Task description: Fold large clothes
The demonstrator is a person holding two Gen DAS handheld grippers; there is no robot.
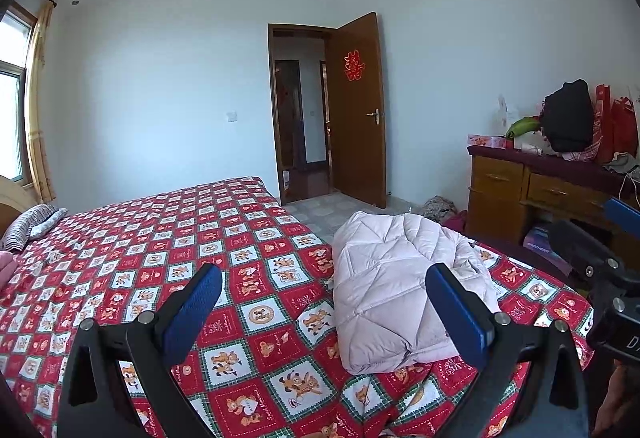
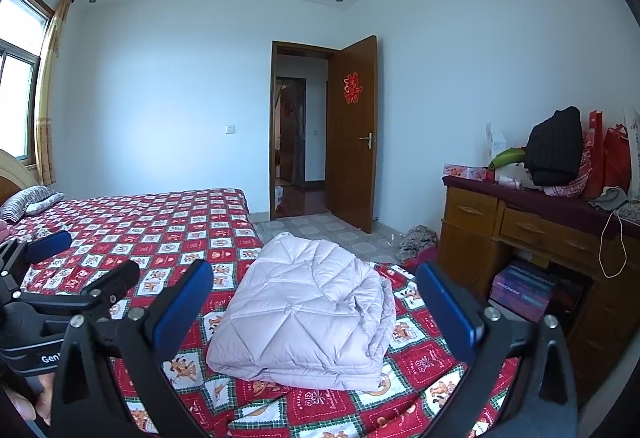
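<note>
A pale pink quilted jacket lies folded into a compact bundle on the bed's red checked cover, near the foot corner. It also shows in the right wrist view. My left gripper is open and empty, held above the bed just left of the bundle. My right gripper is open and empty, raised in front of the bundle. Neither touches the jacket. The right gripper's body shows at the left view's right edge; the left one shows at the right view's left edge.
A wooden dresser piled with bags and clothes stands right of the bed, shoe boxes under it. An open brown door is at the back. A heap of cloth lies on the tiled floor. A striped pillow lies at the bed's head.
</note>
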